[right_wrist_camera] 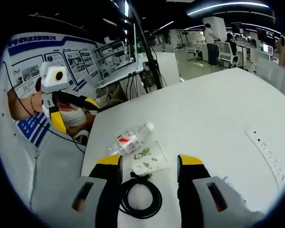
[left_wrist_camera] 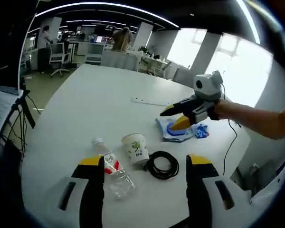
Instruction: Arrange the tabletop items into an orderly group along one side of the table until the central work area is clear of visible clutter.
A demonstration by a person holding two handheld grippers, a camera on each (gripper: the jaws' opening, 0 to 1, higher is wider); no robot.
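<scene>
My right hand-held gripper hangs open over the coiled black cable at six o'clock; the tipped white paper cup (just beyond) could roll if nudged across the white desk.

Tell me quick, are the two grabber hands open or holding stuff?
Left gripper: open, holding nothing, above the bottle and paper cup.
Right gripper: open, holding nothing, above the black cable coil.
</scene>
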